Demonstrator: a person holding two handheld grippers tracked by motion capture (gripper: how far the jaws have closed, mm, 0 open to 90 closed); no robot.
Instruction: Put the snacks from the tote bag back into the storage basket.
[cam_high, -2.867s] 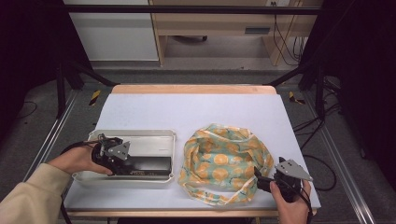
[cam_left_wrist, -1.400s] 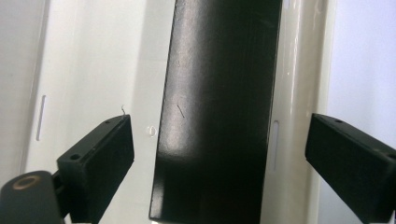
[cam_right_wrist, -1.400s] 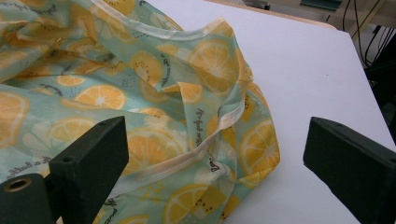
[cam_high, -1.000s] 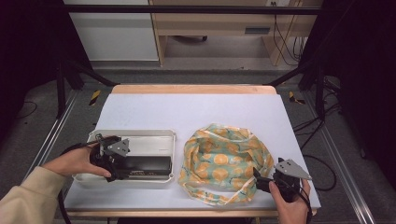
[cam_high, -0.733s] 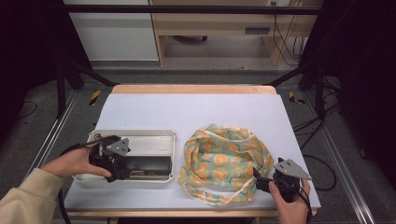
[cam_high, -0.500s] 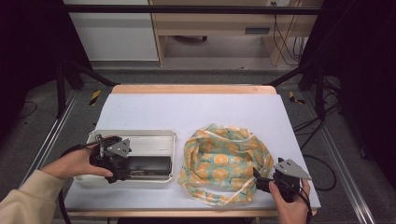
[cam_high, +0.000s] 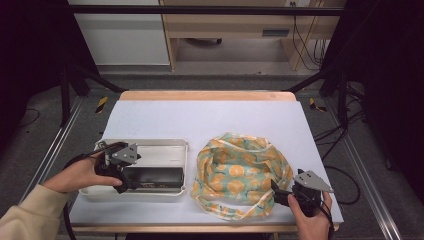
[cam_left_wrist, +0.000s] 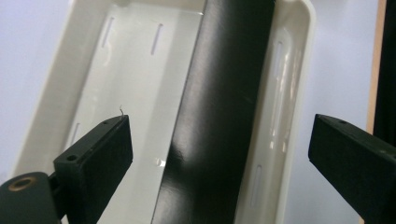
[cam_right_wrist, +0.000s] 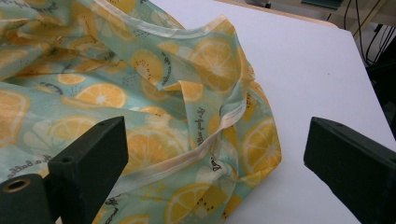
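A white plastic tray (cam_high: 165, 147) lies at the table's front left with a long black box (cam_high: 152, 176) along its near side. My left gripper (cam_high: 123, 172) hovers at the tray's left end, open, its jaws spread on either side of the black box (cam_left_wrist: 219, 107) and tray (cam_left_wrist: 93, 84). A crumpled cloth bag printed with orange slices (cam_high: 240, 170) lies at the front right. My right gripper (cam_high: 281, 196) sits at the bag's near right corner, open, with the bag (cam_right_wrist: 154, 93) just ahead of its jaws and nothing between them.
The white table top (cam_high: 210, 117) stretches behind the tray and bag to a wooden far edge (cam_high: 205, 95). Black frame legs and cables stand on the floor beyond and to the right of the table.
The left gripper has shifted slightly toward the tray's near-left end over the black box. The right gripper and the bag have stayed in place.
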